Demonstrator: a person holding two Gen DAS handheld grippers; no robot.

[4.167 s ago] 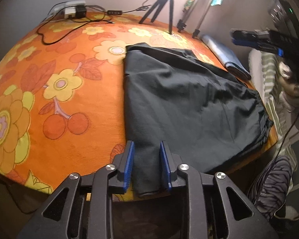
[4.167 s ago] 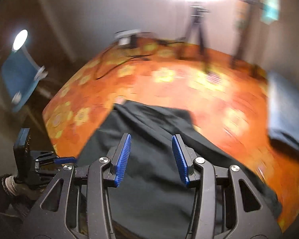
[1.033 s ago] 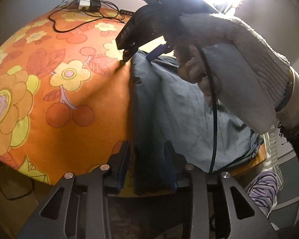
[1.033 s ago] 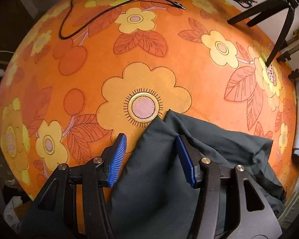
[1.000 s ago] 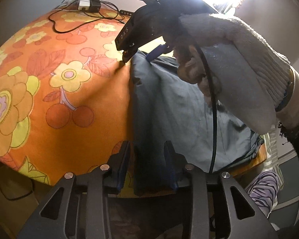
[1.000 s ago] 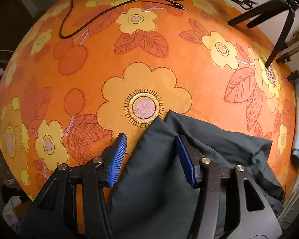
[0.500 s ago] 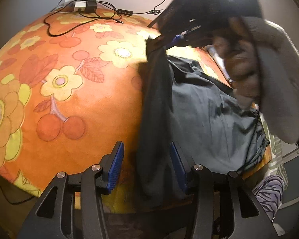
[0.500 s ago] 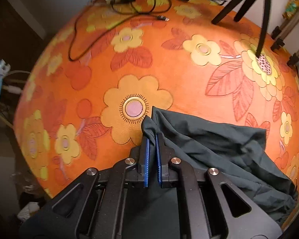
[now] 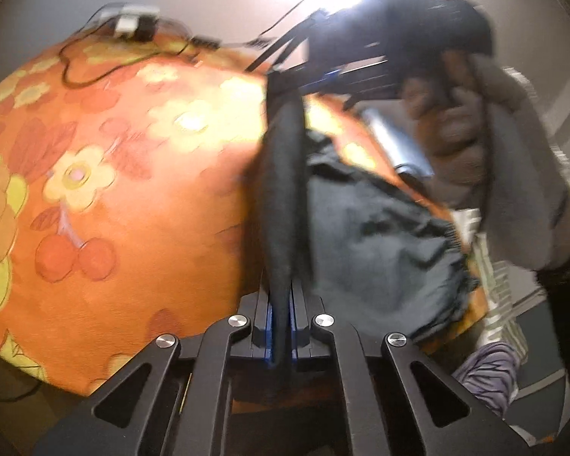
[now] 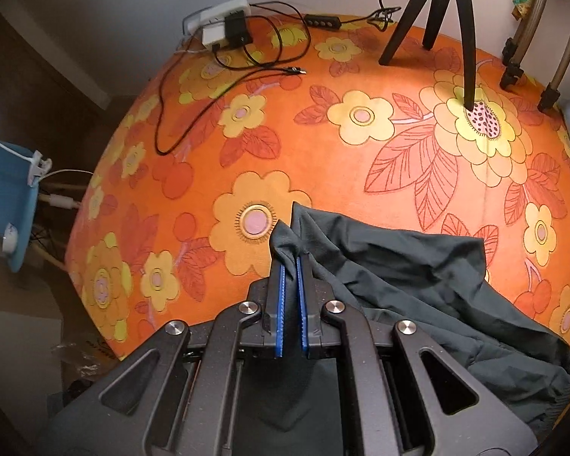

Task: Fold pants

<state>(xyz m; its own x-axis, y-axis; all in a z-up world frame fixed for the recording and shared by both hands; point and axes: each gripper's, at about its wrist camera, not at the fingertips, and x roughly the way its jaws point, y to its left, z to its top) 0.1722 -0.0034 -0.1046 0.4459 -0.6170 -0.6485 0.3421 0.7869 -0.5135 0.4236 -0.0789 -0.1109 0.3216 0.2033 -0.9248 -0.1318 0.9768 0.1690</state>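
Observation:
Dark grey pants (image 9: 376,243) (image 10: 418,288) lie on a table covered by an orange flowered cloth (image 9: 125,197) (image 10: 361,159). My left gripper (image 9: 281,300) is shut on the near edge of the pants, its blue pads pinching a fold of fabric. My right gripper (image 10: 289,262) is shut on the far corner of the pants, lifted off the cloth. In the left wrist view the fabric stretches as a taut band from my left jaws up to the right gripper (image 9: 323,76), held by a person's gloved hand (image 9: 467,133).
A black tripod (image 10: 437,11) stands at the table's far side, with a power strip and cables (image 10: 228,34) far left. Stand legs (image 10: 528,57) sit far right. A blue folded cloth (image 9: 395,140) lies at the right edge. A blue chair (image 10: 7,205) stands beside the table.
Both grippers have shut on the pants edge. The right gripper rose with the far corner, pulling the edge into a taut band off the table.

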